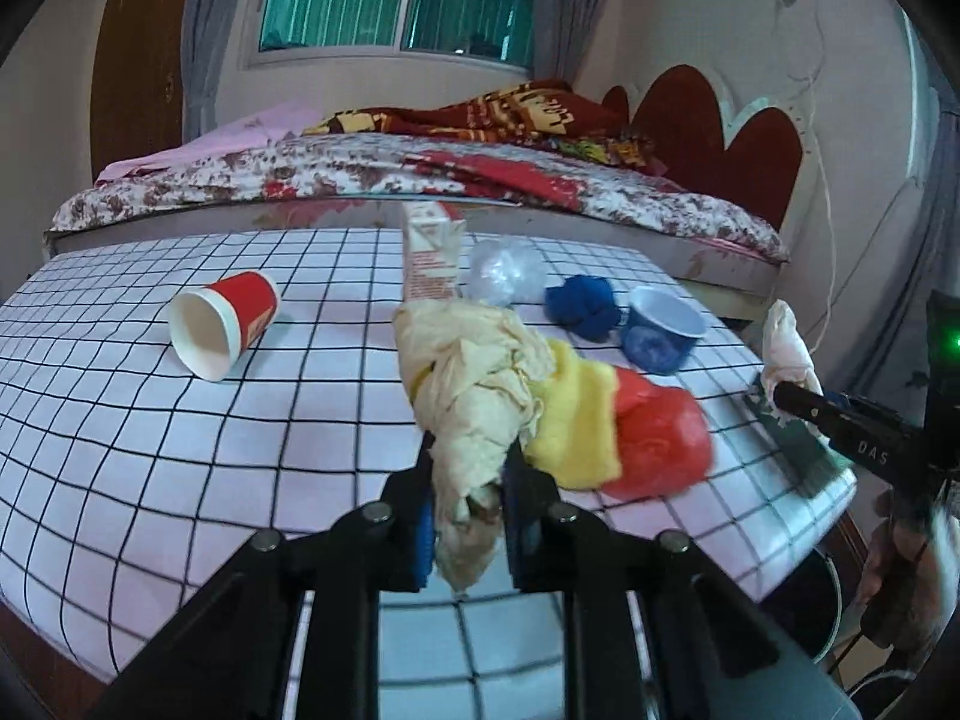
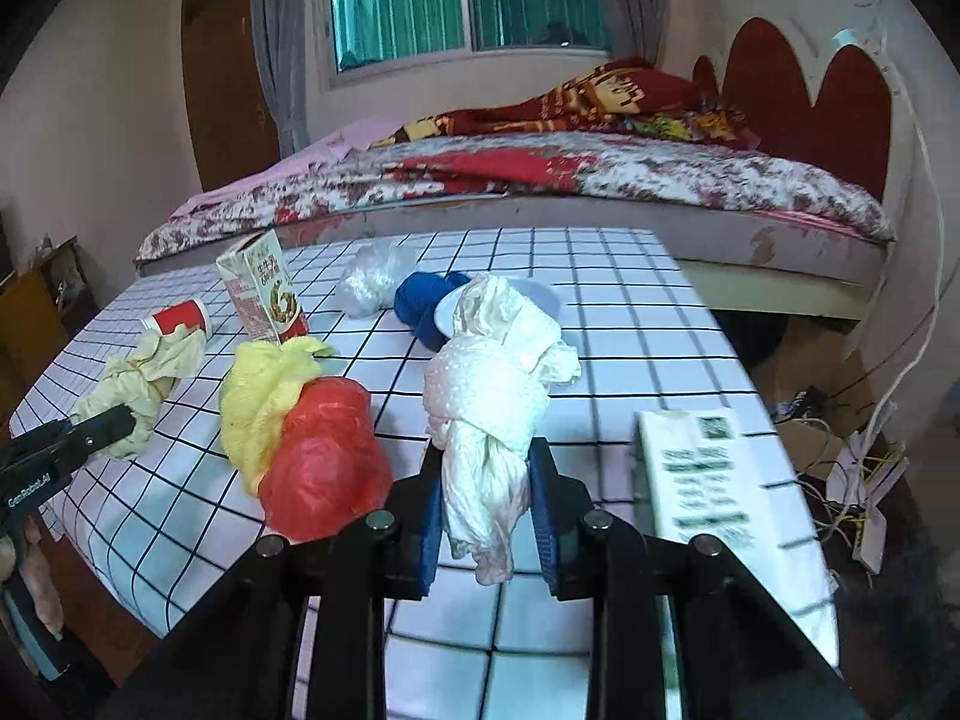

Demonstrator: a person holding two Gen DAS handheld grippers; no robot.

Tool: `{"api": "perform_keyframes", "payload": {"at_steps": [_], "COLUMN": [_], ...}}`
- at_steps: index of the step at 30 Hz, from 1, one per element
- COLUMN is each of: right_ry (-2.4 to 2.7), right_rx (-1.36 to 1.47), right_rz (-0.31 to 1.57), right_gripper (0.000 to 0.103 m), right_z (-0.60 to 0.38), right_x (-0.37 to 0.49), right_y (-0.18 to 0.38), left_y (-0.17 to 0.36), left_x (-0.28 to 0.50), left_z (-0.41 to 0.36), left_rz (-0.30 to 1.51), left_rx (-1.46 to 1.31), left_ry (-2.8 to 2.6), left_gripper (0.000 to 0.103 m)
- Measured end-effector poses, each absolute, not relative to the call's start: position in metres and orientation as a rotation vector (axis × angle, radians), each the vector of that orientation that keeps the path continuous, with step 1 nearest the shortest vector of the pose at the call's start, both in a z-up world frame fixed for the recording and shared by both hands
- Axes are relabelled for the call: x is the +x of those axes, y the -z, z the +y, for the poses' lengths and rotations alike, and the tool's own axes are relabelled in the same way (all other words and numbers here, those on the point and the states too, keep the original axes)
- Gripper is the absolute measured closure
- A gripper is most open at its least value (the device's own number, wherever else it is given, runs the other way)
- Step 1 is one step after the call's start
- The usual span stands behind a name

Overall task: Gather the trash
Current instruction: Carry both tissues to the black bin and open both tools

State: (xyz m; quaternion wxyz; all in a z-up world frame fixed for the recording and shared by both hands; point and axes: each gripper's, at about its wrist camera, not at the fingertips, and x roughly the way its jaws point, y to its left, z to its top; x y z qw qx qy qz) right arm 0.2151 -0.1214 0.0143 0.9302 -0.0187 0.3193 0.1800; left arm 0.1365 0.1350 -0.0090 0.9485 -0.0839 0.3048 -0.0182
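L gripper clamped on cream crumpled paper wad, held above the surface; R gripper clamped on white crumpled tissue wad, also off the surface; just beyond, yellow cloth touching red plastic bag; green-print box at R edge; farther: red paper cup on its side, milk carton upright, clear plastic ball, blue wad, blue tub; bed behind.

Cup left of carton; bed behind table.
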Motion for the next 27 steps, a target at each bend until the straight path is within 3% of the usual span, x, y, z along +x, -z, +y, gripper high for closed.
{"api": "perform_keyframes", "payload": {"at_steps": [27], "right_ry": [-0.115], "right_rx": [-0.047], "right_rz": [0.659], "right_gripper": [0.075], "right_z": [-0.264], "right_x": [0.131], "right_y": [-0.023], "left_y": [-0.009], "left_x": [0.094], "left_z": [-0.017], "left_rz": [0.579], "left_rx": [-0.037], "left_ry": [0.321], "left_gripper": [0.084]}}
